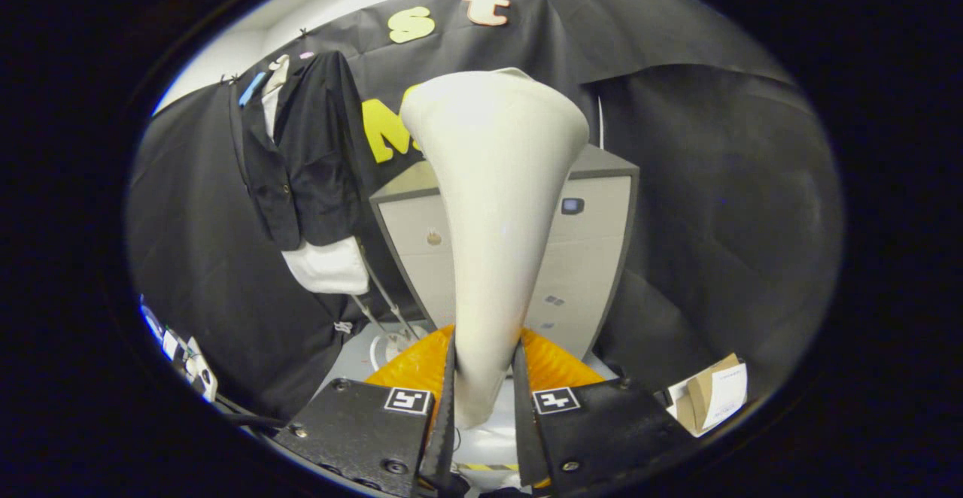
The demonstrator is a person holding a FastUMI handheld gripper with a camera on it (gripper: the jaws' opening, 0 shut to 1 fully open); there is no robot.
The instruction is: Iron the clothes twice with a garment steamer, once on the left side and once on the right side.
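My gripper [485, 378] is shut on the white garment steamer [493, 204]; both fingers press on its narrow handle. The steamer rises straight ahead from between the fingers and widens to a broad head at the top. To the left of the steamer head hangs the clothing: a black jacket [308, 152] over a white shirt [327, 266], on a hanger against the black cloth wall. The steamer head is apart from the jacket, off to its right.
A grey cabinet with drawers [587, 242] stands behind the steamer. An orange ribbed object [410, 366] lies just beyond the fingers. The thin legs of a stand [380, 302] run down under the shirt. A cardboard box with paper [711, 400] sits low right.
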